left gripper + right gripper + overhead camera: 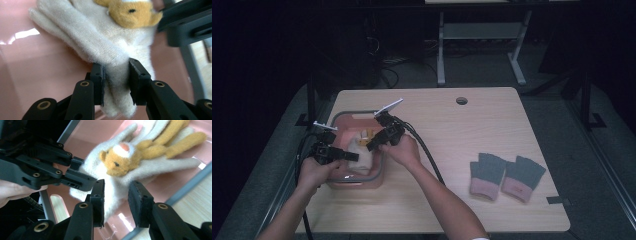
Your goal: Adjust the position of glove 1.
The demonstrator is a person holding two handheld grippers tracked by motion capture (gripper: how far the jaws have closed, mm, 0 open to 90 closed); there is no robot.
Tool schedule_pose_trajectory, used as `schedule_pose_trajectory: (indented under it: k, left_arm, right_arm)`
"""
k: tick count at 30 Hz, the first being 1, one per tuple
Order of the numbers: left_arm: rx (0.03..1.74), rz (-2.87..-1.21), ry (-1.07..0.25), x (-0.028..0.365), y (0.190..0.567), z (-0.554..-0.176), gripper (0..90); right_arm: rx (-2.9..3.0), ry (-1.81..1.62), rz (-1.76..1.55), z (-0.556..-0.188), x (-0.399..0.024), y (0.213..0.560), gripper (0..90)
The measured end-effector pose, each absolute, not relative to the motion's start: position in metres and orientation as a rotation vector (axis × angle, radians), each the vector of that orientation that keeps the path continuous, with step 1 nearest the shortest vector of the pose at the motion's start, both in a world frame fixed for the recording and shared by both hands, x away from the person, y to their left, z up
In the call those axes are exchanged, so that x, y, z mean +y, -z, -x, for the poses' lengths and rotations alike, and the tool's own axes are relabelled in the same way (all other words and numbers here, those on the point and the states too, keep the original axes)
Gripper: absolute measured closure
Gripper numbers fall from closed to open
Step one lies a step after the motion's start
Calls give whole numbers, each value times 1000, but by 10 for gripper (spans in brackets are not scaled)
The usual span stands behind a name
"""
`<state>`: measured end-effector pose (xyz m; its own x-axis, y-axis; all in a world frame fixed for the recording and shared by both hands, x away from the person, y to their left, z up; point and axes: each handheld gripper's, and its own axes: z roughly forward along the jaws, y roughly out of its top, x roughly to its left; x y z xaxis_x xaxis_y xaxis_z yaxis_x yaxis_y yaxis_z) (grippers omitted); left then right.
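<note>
Cream glove (100, 42) with orange bear (117, 161), pink tray (343, 121), black tongs (116, 82)

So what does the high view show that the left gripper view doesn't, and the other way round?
High view: the whole wooden table, a pair of grey gloves with pink cuffs lying at its right, both forearms, and the left gripper and right gripper over the pink tray.

Left gripper view: its pads pinching a fold of the cream glove, and the orange bear face sewn on it.

Shared: cream glove, tray, right gripper.
</note>
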<state>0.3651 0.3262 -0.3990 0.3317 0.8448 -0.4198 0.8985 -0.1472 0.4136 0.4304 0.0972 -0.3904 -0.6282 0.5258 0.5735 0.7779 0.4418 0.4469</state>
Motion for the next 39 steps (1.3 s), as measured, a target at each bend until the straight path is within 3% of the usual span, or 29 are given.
schedule_pose_trajectory:
  k: [3,6,12,16,20,30,39]
  left_arm:
    - [1542,-2000,109,326,400,-365,672]
    - [1551,-1996,138,326,399,-366,598]
    - [1552,-2011,43,329,381,-364,545]
    - [1550,-2001,0,327,370,-362,551]
    - [1533,-2044,2,318,373,-362,662]
    - [1610,-2138,14,310,398,-375,678]
    - [1614,-2176,-4,307,399,-375,660]
  right_arm:
    - [-2348,1027,1104,-429,93,385,659]
    - [-2347,1047,1100,-428,89,380,654]
    - [-2324,1079,1098,-422,80,377,648]
    - [-2320,1112,1085,-417,75,373,645]
    - [-2324,1145,1084,-410,70,366,650]
    - [-2333,1179,1070,-399,60,359,650]
    - [-2333,1184,1067,-398,53,357,645]
